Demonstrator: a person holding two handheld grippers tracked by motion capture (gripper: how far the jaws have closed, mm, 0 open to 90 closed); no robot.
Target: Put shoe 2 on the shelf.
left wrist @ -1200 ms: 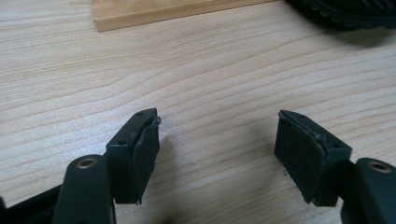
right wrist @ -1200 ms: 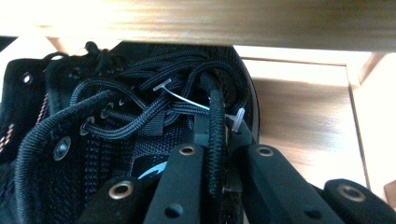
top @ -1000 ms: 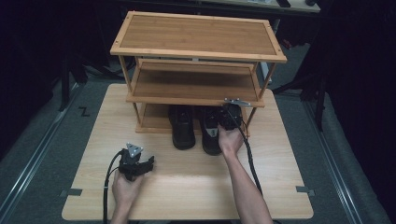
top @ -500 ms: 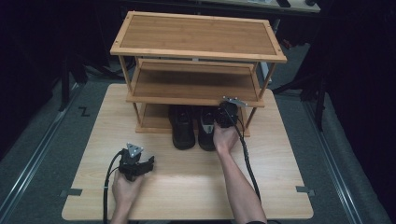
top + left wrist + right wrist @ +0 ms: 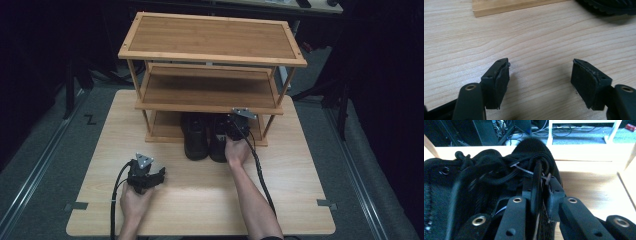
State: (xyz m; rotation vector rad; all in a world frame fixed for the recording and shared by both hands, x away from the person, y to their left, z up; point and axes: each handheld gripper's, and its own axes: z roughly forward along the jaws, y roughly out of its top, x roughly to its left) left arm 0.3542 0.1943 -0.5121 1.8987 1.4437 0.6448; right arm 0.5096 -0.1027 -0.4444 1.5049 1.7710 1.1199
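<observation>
my right gripper (image 5: 537, 185) is clamped on the right boot's (image 5: 220, 140) soft collar, under the rack's (image 5: 210, 100) lowest shelf. boot looks heavy, floppy; grip deep. left gripper (image 5: 540, 75) spread, idle.

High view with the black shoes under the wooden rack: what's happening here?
A person works two handheld grippers at a light wooden table. The right gripper is clamped on the collar edge of the right-hand black lace-up shoe, which sits beside its mate, the left-hand black shoe, at the bottom tier of the three-tier bamboo shoe rack. The left gripper rests open over bare tabletop, holding nothing.
</observation>
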